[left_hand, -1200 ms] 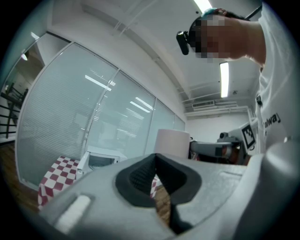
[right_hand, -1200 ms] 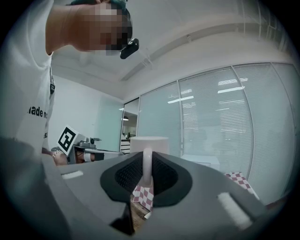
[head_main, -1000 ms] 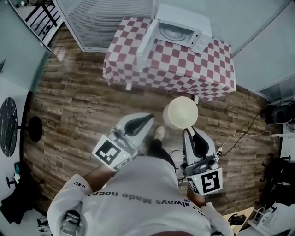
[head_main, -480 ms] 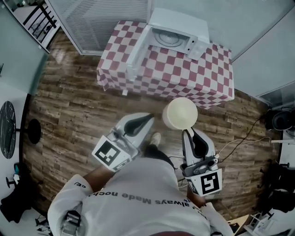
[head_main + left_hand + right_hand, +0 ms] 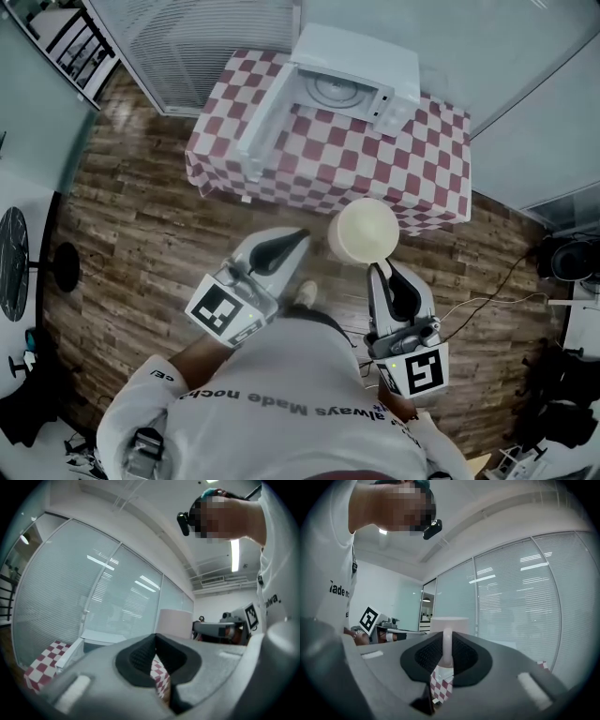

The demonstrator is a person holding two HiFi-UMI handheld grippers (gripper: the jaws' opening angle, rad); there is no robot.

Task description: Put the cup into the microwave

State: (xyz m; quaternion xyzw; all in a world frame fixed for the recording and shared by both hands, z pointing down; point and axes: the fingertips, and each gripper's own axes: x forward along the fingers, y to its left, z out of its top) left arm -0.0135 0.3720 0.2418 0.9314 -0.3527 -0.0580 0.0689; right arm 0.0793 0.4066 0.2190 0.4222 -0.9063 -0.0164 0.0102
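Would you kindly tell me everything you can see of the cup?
The cup is plain, cream and matte: a straight-sided cylinder, round from above, with one loop handle. It is upright, held in the air by the right gripper, whose jaws are closed on the handle. It hangs above the wooden floor, near the edge of the checked table. Nothing else touches it.

Matt cup, cloth tbl cover, rough wood floor

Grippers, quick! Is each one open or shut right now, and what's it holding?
Left gripper: closed, nothing between its jaws.
Right gripper: closed on the handle of the cup.
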